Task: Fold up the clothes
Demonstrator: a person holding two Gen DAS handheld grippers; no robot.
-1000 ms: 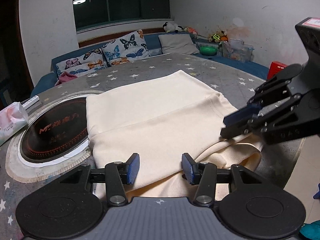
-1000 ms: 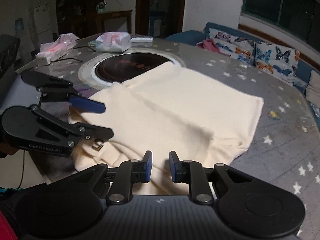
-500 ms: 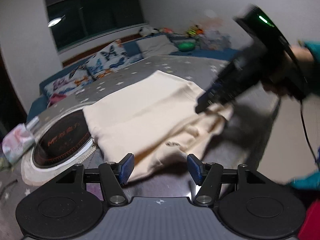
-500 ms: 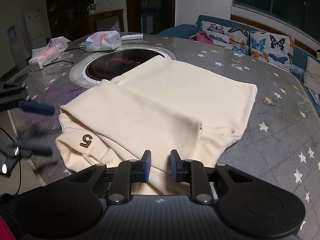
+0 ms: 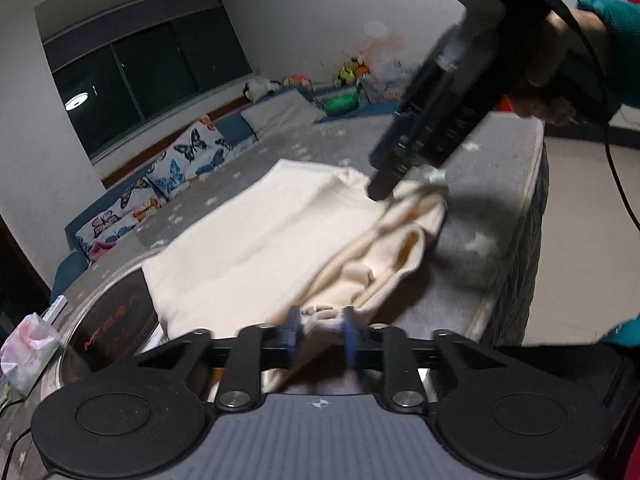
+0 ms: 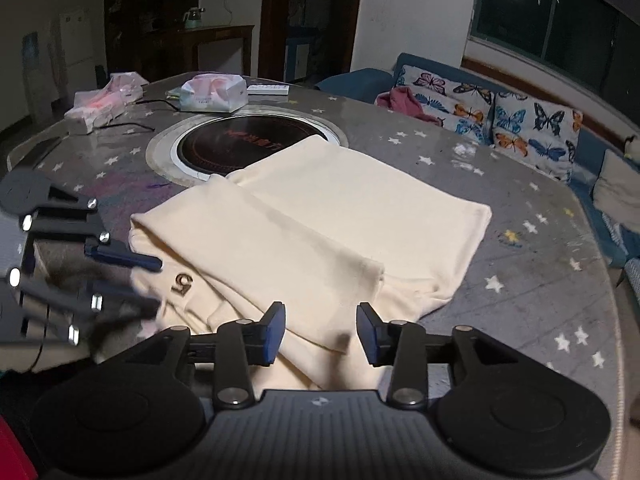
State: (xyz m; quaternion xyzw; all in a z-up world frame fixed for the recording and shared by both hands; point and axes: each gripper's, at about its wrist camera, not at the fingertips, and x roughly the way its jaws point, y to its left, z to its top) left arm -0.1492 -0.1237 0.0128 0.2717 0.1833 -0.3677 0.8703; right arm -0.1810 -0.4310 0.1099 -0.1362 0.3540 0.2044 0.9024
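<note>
A cream garment (image 6: 340, 208), folded, with a dark "5" mark (image 6: 182, 284) near its left corner, lies on the grey star-patterned table (image 6: 520, 280). My right gripper (image 6: 320, 332) stands open over the garment's near edge, nothing between its fingers. In the left wrist view, the right gripper (image 5: 380, 184) comes down from the upper right, held by a hand in a teal sleeve, with its tip at the bunched far corner of the garment (image 5: 272, 232). My left gripper (image 5: 320, 334) is shut on the garment's near edge, with cloth bunched between the pads. The left gripper (image 6: 156, 286) shows blurred beside the "5" mark.
A round black cooktop (image 6: 240, 148) is set into the table behind the garment. Tissue packs (image 6: 212, 94) and a white remote (image 6: 268, 89) lie at the table's far side. The table edge (image 5: 532, 200) drops off to the right. A sofa with butterfly cushions (image 6: 512, 120) runs along the window.
My left gripper has gone from open to shut on the garment's near edge. My right gripper, nearly shut before, has opened wide. The garment's near corner is now rumpled.
</note>
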